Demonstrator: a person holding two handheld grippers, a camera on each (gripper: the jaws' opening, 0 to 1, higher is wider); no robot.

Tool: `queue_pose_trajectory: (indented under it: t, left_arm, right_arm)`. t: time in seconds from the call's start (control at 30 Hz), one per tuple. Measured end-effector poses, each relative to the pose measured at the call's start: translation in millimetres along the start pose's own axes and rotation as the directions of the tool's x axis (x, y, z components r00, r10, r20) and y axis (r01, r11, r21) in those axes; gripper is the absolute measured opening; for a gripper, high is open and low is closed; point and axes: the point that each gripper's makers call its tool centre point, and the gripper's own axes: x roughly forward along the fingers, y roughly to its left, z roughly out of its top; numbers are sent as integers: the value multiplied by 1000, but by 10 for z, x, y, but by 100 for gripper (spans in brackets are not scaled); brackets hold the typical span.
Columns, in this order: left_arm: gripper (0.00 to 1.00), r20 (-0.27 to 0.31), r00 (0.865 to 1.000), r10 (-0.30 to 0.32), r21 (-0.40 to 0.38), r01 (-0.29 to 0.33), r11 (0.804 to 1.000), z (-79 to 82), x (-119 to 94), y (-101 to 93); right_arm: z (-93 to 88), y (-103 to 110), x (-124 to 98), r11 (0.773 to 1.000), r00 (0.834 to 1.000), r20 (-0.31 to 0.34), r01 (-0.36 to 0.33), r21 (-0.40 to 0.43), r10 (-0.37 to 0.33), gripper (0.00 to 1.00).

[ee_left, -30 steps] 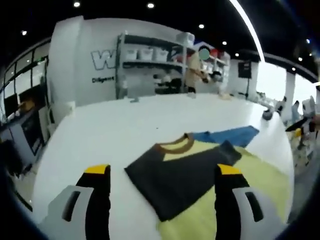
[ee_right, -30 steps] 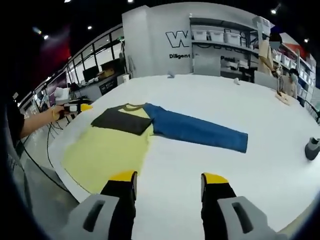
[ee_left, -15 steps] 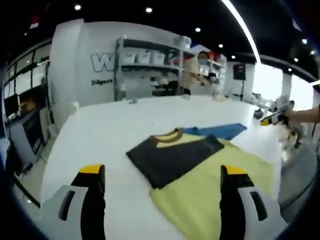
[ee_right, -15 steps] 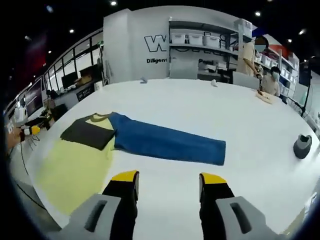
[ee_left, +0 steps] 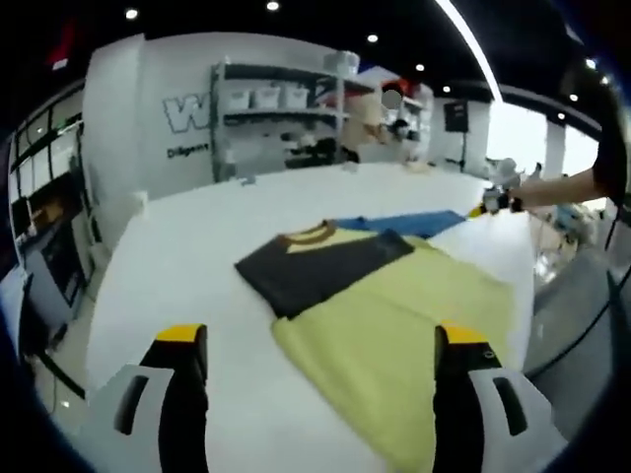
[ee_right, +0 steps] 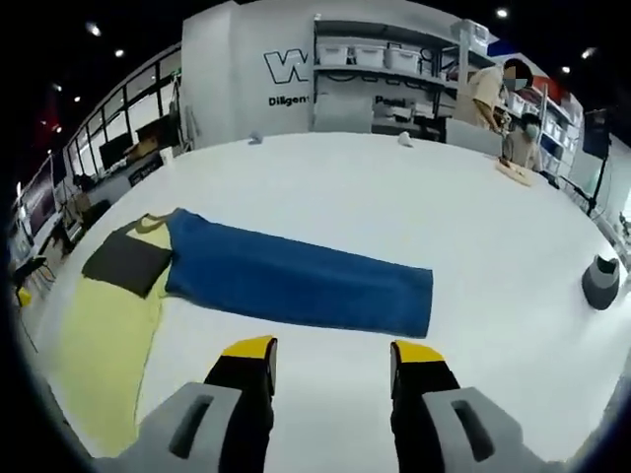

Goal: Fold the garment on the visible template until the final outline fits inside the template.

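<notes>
A dark grey folded garment [ee_left: 317, 266] with a tan collar lies on the upper corner of a yellow template sheet [ee_left: 414, 320] on a white table [ee_left: 187, 256]. A long blue cloth [ee_left: 406, 222] stretches away from the collar. My left gripper [ee_left: 320, 345] hangs open above the near table edge, short of the template. A hand holds the right gripper [ee_left: 490, 202] at the far side of the table. In the right gripper view, the right gripper [ee_right: 332, 352] is open over bare table, just short of the blue cloth [ee_right: 296, 281]. The grey garment [ee_right: 126, 264] and yellow template [ee_right: 99, 335] lie to the left.
A dark round object [ee_right: 599, 281] sits near the table's right edge. Shelves with bins [ee_left: 286, 108] and standing people [ee_right: 490, 94] are beyond the table [ee_right: 394, 187]. The floor drops off past the template's outer edge.
Both cameras have swung, so the cloths sit differently in each view. The hand with the right gripper has come further into the left gripper view. The garment itself lies as before.
</notes>
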Motion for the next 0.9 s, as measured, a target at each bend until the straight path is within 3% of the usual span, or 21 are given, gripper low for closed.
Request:
queue_pose_trajectory:
  t: [0.07, 0.17, 0.27, 0.37, 0.43, 0.6, 0.77, 0.83, 0.9]
  left_arm:
    - [90, -9, 1000, 0, -4, 0, 1000, -24, -42, -33]
    - [92, -3, 1000, -6, -11, 6, 1000, -18, -92, -107]
    - [93, 16, 1000, -15, -21, 16, 1000, 5, -116, -174]
    - [92, 9, 1000, -26, -20, 26, 999, 20, -127, -230]
    - [91, 30, 999, -40, -57, 42, 998, 58, -124, -267]
    - [90, 27, 999, -37, -72, 39, 997, 54, -119, -255]
    - [89, 24, 999, -40, -94, 42, 995, 152, -120, -297]
    - [88, 23, 999, -36, -93, 38, 995, 178, -115, -280]
    - [85, 27, 999, -23, -97, 26, 995, 197, -112, -246]
  right_arm:
    - [-56, 13, 65, 998, 999, -44, -22, 66, 25, 39]
    - [-14, -50, 116, 999, 999, -42, -18, 35, 19, 38]
    - [43, -221, 200, 997, 999, -33, 14, 72, -12, 38]
    - [57, -224, 209, 995, 1000, -18, 4, 96, -2, 36]
    - [57, -356, 228, 994, 1000, -22, 24, 109, -22, 35]
    - [20, -538, 262, 990, 997, -32, 74, 123, -70, 34]
    - [-120, -660, 439, 985, 994, -75, 95, 142, -85, 29]
    - [-70, -684, 488, 980, 995, -33, 95, 177, -91, 27]
    - [-53, -690, 460, 981, 993, -49, 115, 154, -108, 21]
